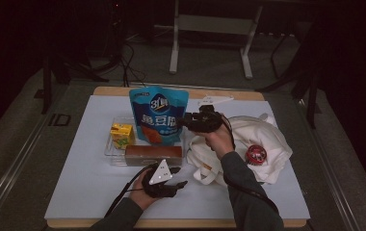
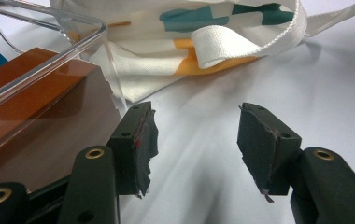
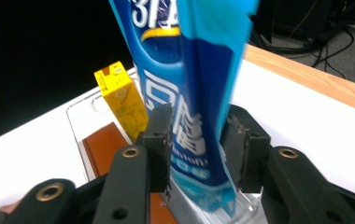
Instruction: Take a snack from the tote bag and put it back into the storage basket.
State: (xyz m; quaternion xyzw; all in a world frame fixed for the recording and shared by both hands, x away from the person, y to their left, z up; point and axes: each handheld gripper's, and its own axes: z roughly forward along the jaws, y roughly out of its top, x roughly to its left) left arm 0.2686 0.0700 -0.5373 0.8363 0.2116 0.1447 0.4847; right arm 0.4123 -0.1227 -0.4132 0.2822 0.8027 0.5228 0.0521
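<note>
Nearest me, my left tongs point(image 1: 183, 183) rest on the white tabletop point(image 1: 89, 192) with jaws apart and nothing between them, just in front of the brown box point(image 1: 153, 155) that lies along the front of the clear plastic tray point(image 1: 110, 147). Farther on, my right tongs point(image 1: 180, 121) straddle the right edge of the blue snack pouch point(image 1: 158, 115) standing in that tray beside the yellow juice carton point(image 1: 122, 134), the pads seemingly loose around it rather than pinching. I judge this the pouch-handling step, beside the white tote bag point(image 1: 248, 144); next comes either a firm pinch or a clean withdrawal without toppling it.
</note>
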